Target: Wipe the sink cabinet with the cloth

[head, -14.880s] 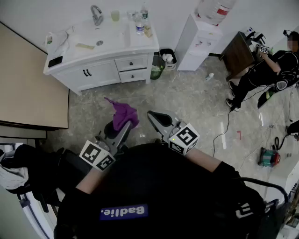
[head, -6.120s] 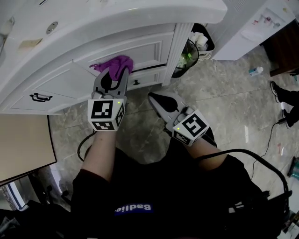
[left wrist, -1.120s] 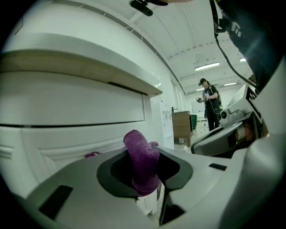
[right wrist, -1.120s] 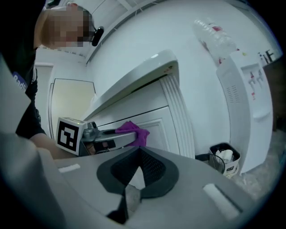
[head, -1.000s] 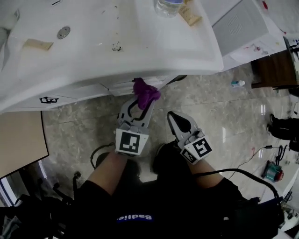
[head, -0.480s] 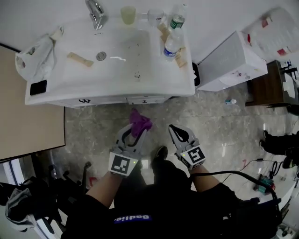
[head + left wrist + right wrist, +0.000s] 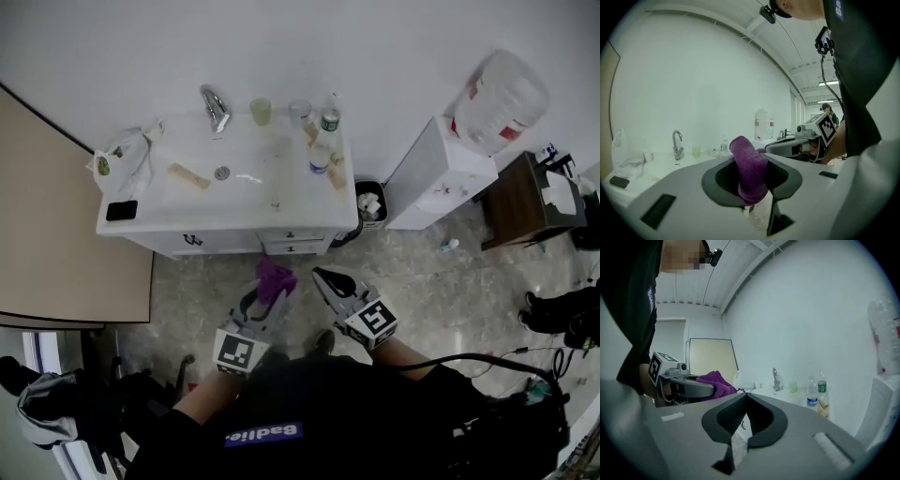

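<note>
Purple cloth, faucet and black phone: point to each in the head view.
purple cloth point(image 7: 274, 277), head view, its bunched top.
faucet point(image 7: 215, 106), head view, its spout.
black phone point(image 7: 122, 211), head view, its middle.

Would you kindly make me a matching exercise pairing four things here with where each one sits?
Things:
1. purple cloth
2. black phone
3. water jug
4. waste bin

Places:
A. on the floor by the sink cabinet's right end
B. atop the white dispenser
C. clamped in the left claw
D. on the countertop's left end

Pairs: 1-C, 2-D, 3-B, 4-A.
</note>
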Available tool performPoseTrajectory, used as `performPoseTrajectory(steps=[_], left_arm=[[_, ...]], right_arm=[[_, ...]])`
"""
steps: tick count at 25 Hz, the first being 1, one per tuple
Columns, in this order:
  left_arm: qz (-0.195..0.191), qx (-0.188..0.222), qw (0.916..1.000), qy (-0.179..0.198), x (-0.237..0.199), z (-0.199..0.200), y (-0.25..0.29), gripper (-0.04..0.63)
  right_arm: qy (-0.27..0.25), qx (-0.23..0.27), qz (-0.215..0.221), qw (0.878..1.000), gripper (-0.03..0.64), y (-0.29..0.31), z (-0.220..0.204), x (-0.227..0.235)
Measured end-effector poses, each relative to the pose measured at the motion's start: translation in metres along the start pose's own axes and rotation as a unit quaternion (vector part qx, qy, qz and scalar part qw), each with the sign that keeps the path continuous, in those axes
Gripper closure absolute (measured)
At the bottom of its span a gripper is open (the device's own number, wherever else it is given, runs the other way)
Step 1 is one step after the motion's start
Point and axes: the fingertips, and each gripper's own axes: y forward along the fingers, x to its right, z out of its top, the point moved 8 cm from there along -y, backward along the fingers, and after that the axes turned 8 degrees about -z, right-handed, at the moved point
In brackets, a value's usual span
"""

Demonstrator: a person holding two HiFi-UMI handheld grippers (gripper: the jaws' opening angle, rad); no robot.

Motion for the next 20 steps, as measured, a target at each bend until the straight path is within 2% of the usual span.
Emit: performPoseTrajectory(steps=[3, 8, 20], left_arm=[[-0.008, 0.025, 0.9997, -0.002, 0.013, 0.03, -0.004, 0.485], [-0.056, 0.043, 0.9975, 0.0, 0.042, 0.056, -0.012, 0.485], [-0.09, 0.053, 0.9945, 0.004, 0.047, 0.065, -0.031, 0.485]], right_arm=[[0.0, 0.019, 0.018, 1.0, 0.617, -0.01, 0.029, -0.009], [0.007, 0.028, 0.022, 0.999, 0.617, -0.038, 0.052, -0.018], [0.009, 0.054, 0.007, 0.998, 0.617, -0.057, 0.071, -0.044]])
